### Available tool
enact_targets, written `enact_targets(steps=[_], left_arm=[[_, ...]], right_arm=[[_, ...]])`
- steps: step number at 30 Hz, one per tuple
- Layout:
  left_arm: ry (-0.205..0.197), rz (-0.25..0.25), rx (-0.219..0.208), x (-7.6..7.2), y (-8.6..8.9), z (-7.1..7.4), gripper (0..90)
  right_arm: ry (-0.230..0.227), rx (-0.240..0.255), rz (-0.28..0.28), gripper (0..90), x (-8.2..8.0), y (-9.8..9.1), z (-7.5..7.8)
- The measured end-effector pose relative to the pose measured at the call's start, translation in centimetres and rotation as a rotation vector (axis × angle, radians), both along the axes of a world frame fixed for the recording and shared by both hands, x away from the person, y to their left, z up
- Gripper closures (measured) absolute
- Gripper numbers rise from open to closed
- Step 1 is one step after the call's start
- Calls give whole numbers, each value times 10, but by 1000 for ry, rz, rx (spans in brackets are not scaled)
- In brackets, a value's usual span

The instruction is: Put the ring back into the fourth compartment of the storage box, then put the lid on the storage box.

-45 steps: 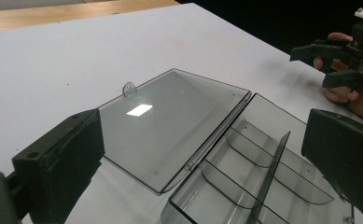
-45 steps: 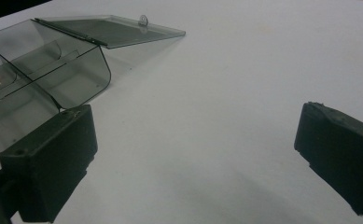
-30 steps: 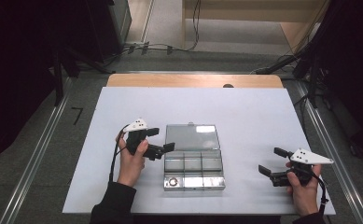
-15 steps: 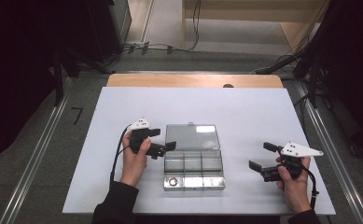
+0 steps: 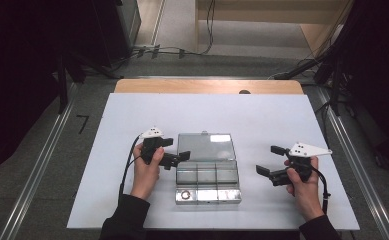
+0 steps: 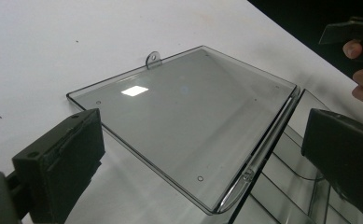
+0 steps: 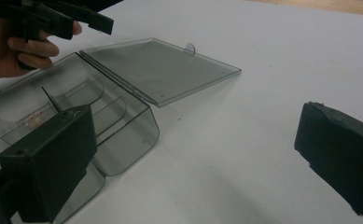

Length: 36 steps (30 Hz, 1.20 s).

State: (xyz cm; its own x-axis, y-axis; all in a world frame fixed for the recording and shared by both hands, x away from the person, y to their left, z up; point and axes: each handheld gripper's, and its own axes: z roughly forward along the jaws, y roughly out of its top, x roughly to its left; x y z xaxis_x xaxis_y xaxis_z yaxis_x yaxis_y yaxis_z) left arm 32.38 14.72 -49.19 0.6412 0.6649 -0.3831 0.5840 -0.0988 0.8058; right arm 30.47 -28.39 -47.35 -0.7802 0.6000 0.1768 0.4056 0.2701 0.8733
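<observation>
A white table (image 5: 132,115) carries 1 clear plastic compartment box (image 5: 208,180), lying near the middle of the table's near edge. The box stands open: its lid (image 5: 205,146) is folded flat back onto the table, toward the far edge, joined to the tray by a hinge along 1 long side. The tray shows a row of 3 small compartments by the hinge, with a longer section nearer the person. 1 small ring-shaped item (image 5: 185,195) lies in the near left corner of the tray.

The box looks light, stiff and smooth, so it would probably slide on the table if pushed, and the thin lid may flex or crack if squeezed hard. The lid's free edge, or the small tab (image 6: 152,58) on it, seems the best place to take hold, with the tray steadied at 1 wall.

There are 2 hand-held grippers. The left gripper (image 5: 176,152) sits at the lid's left edge, jaws spread wide and holding nothing. The right gripper (image 5: 268,160) hovers to the right of the box, apart from it, jaws likewise spread and empty.
</observation>
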Motion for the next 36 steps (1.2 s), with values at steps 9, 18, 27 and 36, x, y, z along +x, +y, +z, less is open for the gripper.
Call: enact_targets(steps=[9, 18, 27, 36], left_arm=[[31, 35, -8, 3, 1, -3, 3], [57, 76, 2, 6, -2, -5, 69], [94, 77, 10, 8, -5, -11, 111], [126, 86, 19, 6, -6, -18, 130]], right_arm=[[14, -5, 11, 0, 17, 20, 0], [60, 18, 13, 0, 31, 42, 5], [151, 17, 18, 39, 40, 66, -6], [233, -11, -38, 156, 48, 76, -20]])
